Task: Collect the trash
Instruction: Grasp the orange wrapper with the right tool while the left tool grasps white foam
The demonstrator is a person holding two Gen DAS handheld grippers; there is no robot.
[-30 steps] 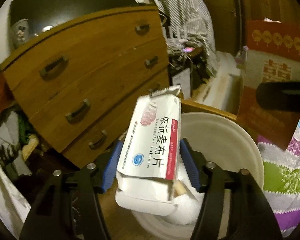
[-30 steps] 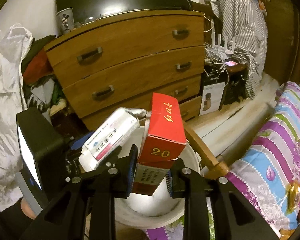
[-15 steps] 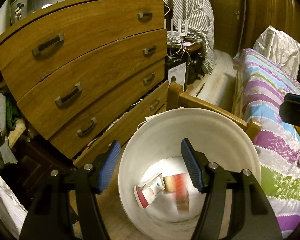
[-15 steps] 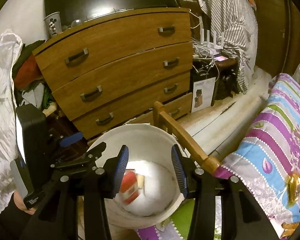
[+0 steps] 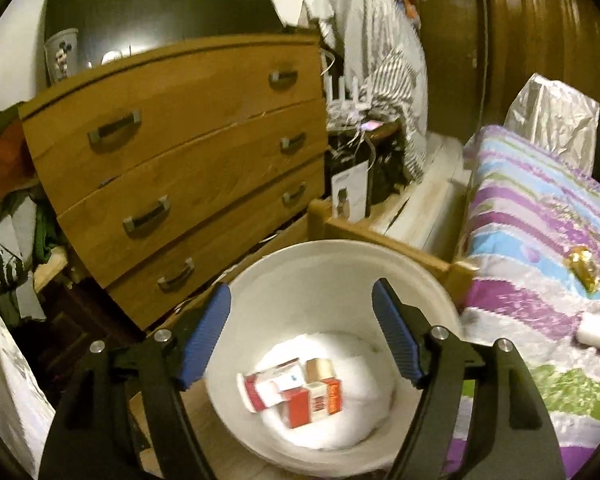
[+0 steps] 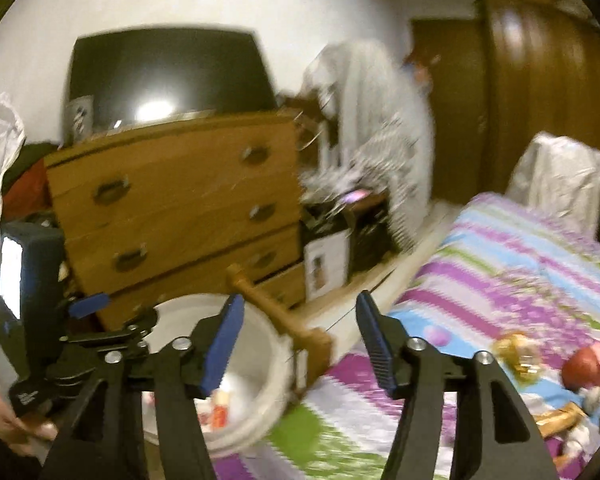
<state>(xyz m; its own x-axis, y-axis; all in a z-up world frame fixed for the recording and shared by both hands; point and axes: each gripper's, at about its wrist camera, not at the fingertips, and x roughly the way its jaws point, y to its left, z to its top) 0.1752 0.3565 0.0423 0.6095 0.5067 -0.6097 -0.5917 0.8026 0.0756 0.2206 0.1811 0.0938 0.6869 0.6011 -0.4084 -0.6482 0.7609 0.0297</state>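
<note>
A white bin [image 5: 412,280] stands on the floor beside the bed. Inside it lie a white-and-red medicine box [image 5: 270,386] and a red carton [image 5: 314,398]. My left gripper [image 5: 300,332] is open and empty, held above the bin's mouth. My right gripper [image 6: 298,344] is open and empty, over the bed corner to the right of the bin [image 6: 260,344]. More trash lies on the bed: a gold wrapper [image 6: 516,350], a red item [image 6: 586,372] and a white piece [image 5: 596,330]. The left gripper also shows in the right wrist view [image 6: 112,336].
A wooden chest of drawers [image 5: 180,168] stands behind the bin. A wooden bed post and rail [image 6: 284,316] run between bin and striped bedspread [image 5: 540,240]. Clothes pile at left [image 5: 8,216]. A silver bag [image 5: 552,120] sits at the far end of the bed.
Both grippers opened and dropped the medicine box and red carton into the bin. Since then the right gripper has swung right toward the bed; the left has lifted slightly.
</note>
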